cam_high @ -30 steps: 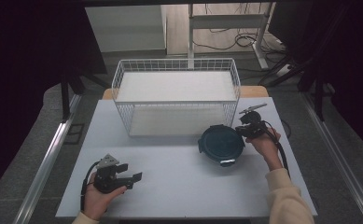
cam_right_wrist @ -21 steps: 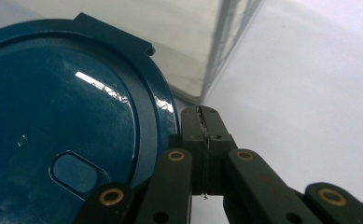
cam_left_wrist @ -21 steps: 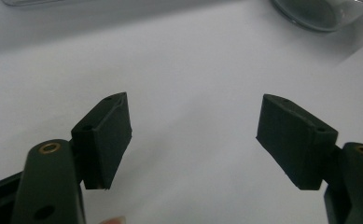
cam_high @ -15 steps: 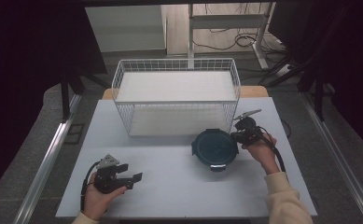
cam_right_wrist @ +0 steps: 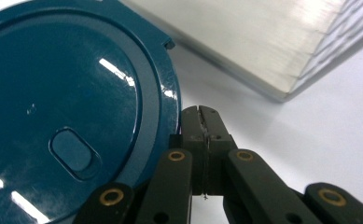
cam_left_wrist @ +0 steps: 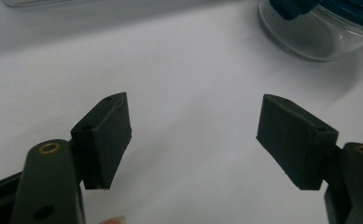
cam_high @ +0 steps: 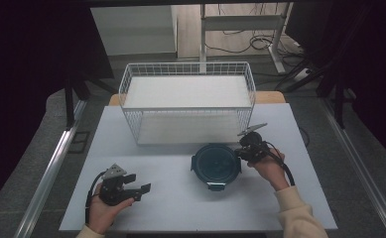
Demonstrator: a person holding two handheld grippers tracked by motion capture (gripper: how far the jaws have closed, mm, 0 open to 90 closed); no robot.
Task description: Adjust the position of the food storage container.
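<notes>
Dark teal lid [cam_high: 216, 163] — white wire basket [cam_high: 188, 101] — white table [cam_high: 180, 208]

The left hand [cam_high: 103, 210] comes in from the bottom edge and holds the left claw [cam_high: 142, 189] low over the desk [cam_high: 180, 208], pointing to the right. Its jaws stand wide apart with nothing between them. The right hand [cam_high: 269, 168], in a light sleeve [cam_high: 297, 218], reaches forward and holds the right claw [cam_high: 241, 151], pointing left. Its jaws are pressed together, pad against pad, with nothing between them.
</notes>
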